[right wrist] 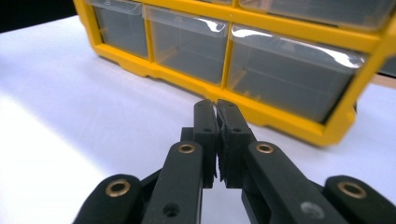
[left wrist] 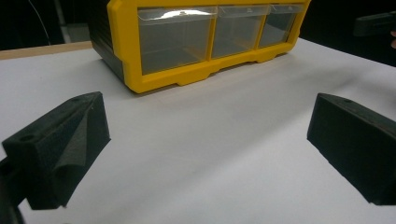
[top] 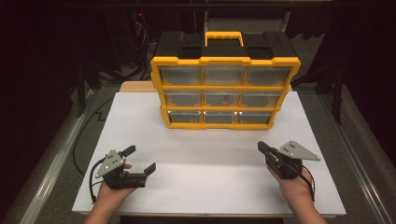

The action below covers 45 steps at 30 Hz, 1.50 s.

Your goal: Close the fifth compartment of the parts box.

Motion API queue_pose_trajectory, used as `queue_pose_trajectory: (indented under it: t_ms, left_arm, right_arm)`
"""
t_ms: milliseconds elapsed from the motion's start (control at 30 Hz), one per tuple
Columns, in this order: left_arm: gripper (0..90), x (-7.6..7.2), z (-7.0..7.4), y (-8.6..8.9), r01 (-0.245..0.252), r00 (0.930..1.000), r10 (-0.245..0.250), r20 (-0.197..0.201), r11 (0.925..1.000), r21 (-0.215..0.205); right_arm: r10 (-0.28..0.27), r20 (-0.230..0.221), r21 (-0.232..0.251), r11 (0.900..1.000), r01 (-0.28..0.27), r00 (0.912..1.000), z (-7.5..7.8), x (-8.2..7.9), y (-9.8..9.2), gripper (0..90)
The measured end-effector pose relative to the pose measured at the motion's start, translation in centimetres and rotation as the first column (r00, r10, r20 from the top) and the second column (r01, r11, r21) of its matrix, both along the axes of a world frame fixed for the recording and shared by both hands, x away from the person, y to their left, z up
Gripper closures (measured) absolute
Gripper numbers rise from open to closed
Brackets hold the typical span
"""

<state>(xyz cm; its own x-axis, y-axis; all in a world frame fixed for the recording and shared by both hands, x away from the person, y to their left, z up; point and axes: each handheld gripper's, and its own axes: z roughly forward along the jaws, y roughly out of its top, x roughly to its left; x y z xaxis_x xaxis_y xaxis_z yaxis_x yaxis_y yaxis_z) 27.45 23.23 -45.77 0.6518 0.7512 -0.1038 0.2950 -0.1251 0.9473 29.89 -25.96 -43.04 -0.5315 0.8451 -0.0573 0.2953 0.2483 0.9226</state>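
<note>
A yellow-framed organizer (top: pixel 224 88) with clear drawers in three rows and a yellow handle stands upright at the back of the white table (top: pixel 196 158). My left gripper (top: pixel 139 158) rests near the front left of the table, held in a hand, open with nothing between its fingers (left wrist: pixel 60 149). My right gripper (top: pixel 261 146) sits at the front right, shut on nothing, its tip aimed toward the organizer's bottom row (right wrist: pixel 224 51). In the left gripper view the organizer's lower drawers (left wrist: pixel 205 37) stand ahead, apart from the jaws.
The white table top ends at a front edge (top: pixel 196 213) close to the hands. A wooden board (top: pixel 135 86) shows behind the organizer. Dark floor and cables (top: pixel 88 126) lie to the left of the table.
</note>
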Motion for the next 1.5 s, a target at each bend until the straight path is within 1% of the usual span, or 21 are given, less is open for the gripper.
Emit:
queue_pose_trajectory:
  t_ms: [200,300,400,467,533,633,700,833,933,967,1100,1167,1233,1300,1400,1467,1500]
  left_arm:
    - [0.4,0.1,0.0,0.0,-0.002,1.0000,0.002,-0.004,1.0000,-0.003]
    - [0.4,0.1,0.0,0.0,-0.003,1.0000,0.003,-0.005,1.0000,-0.007]
    - [0.4,0.2,-0.1,-0.1,-0.003,1.0000,0.003,-0.008,1.0000,-0.004]
    - [0.4,0.3,-0.2,-0.1,-0.006,0.9999,0.006,-0.008,1.0000,-0.004]
    - [0.4,0.5,-0.2,-0.2,-0.006,0.9999,0.006,-0.009,1.0000,-0.003]
    - [0.4,0.6,-0.2,-0.1,-0.010,0.9999,0.010,-0.010,1.0000,0.001]
    - [0.4,0.4,-0.2,-0.1,-0.010,0.9999,0.010,-0.008,0.9999,-0.006]
    - [0.4,0.3,-0.1,0.0,-0.008,1.0000,0.008,-0.003,1.0000,-0.002]
    - [0.4,0.3,-0.1,0.0,-0.009,1.0000,0.009,-0.003,0.9999,-0.008]
    - [0.4,0.3,0.0,0.0,-0.007,1.0000,0.007,-0.002,0.9999,-0.008]
    - [0.4,0.3,0.0,-0.1,-0.002,1.0000,0.002,-0.003,1.0000,-0.005]
    - [0.4,0.3,-0.1,-0.1,0.000,1.0000,0.000,-0.004,1.0000,-0.004]
    - [0.4,0.3,-0.1,-0.1,0.002,1.0000,-0.002,-0.003,1.0000,-0.003]
    - [0.4,0.2,0.0,-0.1,0.003,1.0000,-0.003,-0.002,1.0000,-0.002]
    - [0.4,0.2,0.0,-0.1,0.003,1.0000,-0.003,0.000,1.0000,-0.003]
    - [0.4,0.2,0.0,-0.1,0.003,1.0000,-0.003,0.000,1.0000,-0.006]
    - [0.4,0.2,0.0,-0.2,0.003,1.0000,-0.003,0.001,1.0000,-0.008]
  right_arm:
    - [-0.006,0.003,0.004,1.000,0.006,1.0000,-0.3,-2.6,-2.0,88.1]
    - [-0.012,0.013,0.008,1.000,0.012,0.9998,-0.3,-3.3,-2.4,88.1]
    - [-0.010,0.023,0.012,1.000,0.010,0.9997,-0.4,-3.0,-2.2,88.1]
    - [-0.006,0.019,0.027,1.000,0.005,0.9998,-0.7,-2.5,-2.1,88.1]
    - [0.006,0.008,0.033,0.999,-0.006,1.0000,-1.2,-1.8,-1.7,88.1]
    - [0.016,-0.007,-0.001,1.000,-0.016,0.9998,-1.8,-1.0,-1.1,87.8]
    - [0.025,-0.006,-0.005,1.000,-0.025,0.9997,-1.9,-1.1,-1.0,86.7]
    - [0.016,0.008,0.018,1.000,-0.016,0.9998,-1.5,-1.7,-1.5,86.0]
    - [0.015,0.002,0.024,1.000,-0.015,0.9999,-1.6,-1.9,-1.8,82.9]
    - [0.015,-0.001,0.024,1.000,-0.015,0.9999,-1.6,-1.9,-1.8,80.7]
    - [0.031,-0.038,0.040,0.999,-0.030,0.9988,-1.9,-1.7,-1.9,63.9]
    - [0.045,-0.069,0.053,0.998,-0.042,0.9966,-2.0,-1.5,-1.9,53.2]
    - [0.069,-0.104,0.070,0.996,-0.062,0.9922,-2.2,-1.1,-2.0,41.1]
    - [0.075,-0.129,0.070,0.995,-0.066,0.9889,-2.6,-0.9,-1.9,31.6]
    - [0.049,-0.139,0.058,0.997,-0.041,0.9891,-2.9,-0.8,-1.7,14.4]
    - [0.040,-0.145,0.045,0.998,-0.034,0.9886,-3.0,-0.8,-1.6,7.1]
    - [0.039,-0.139,0.043,0.999,-0.033,0.9895,-3.0,-0.8,-1.6,2.9]
